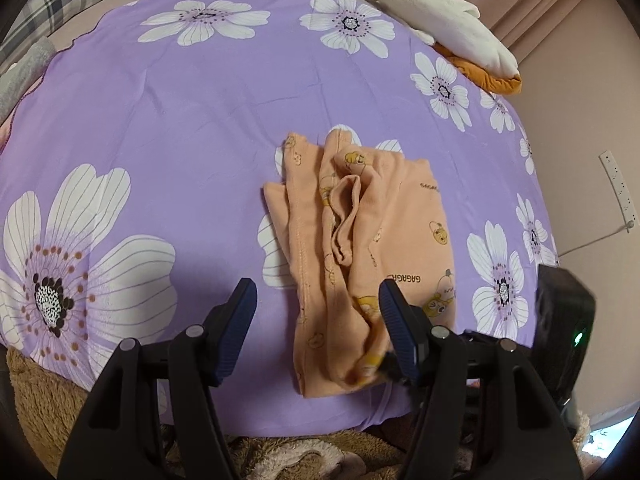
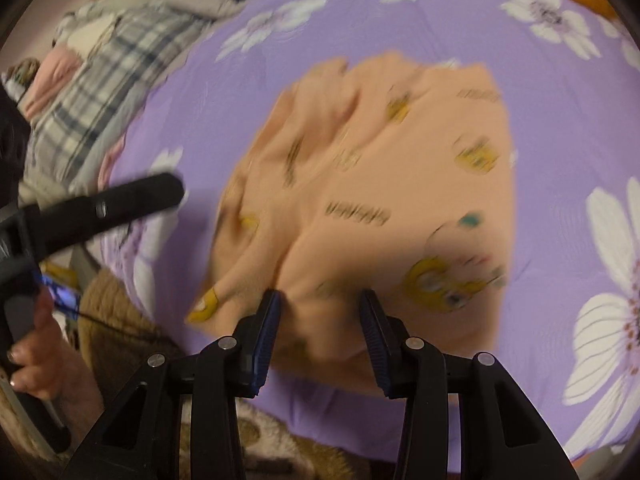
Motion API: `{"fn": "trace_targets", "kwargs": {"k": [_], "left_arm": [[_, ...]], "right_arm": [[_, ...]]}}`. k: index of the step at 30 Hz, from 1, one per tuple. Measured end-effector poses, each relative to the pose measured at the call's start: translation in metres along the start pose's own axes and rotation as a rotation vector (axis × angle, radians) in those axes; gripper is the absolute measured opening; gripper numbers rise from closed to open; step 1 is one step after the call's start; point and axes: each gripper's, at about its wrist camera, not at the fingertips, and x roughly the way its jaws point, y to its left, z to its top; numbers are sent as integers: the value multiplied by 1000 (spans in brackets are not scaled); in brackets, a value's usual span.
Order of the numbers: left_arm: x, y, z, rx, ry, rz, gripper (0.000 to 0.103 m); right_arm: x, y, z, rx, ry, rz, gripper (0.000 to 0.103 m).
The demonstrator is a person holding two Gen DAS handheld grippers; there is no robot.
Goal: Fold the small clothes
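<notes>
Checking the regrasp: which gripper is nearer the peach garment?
Right. The right gripper has the peach garment bunched between its jaws; the left gripper hovers open above its near edge.

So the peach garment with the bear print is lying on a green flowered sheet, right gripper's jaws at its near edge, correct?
Not quite: the sheet is purple with white flowers, as the left wrist view shows. The rest holds: the peach garment lies on it, with the right gripper at its near edge.
</notes>
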Motion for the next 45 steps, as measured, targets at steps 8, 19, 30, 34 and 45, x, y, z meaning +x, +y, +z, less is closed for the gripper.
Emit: {"fn": "trace_targets", "kwargs": {"k": [8,19,30,34,45], "left_arm": [[28,-15,28,63,46,-72,63],[102,-24,85,114,113,0,61],[70,-13,80,42,17,-64,12],[83,-7,79,60,39,-44,13],[50,-7,52,74,36,-27,42]], "right_arm": [[-4,-13,0,70,-8,78,44],[-43,-41,-15,180,-103,-11,44],[-62,-62,-18,233,-165,-23,44],[-58,-66,-15,228,-170,-40,44],[-41,-71,-16,241,-115,-94,44]]}}
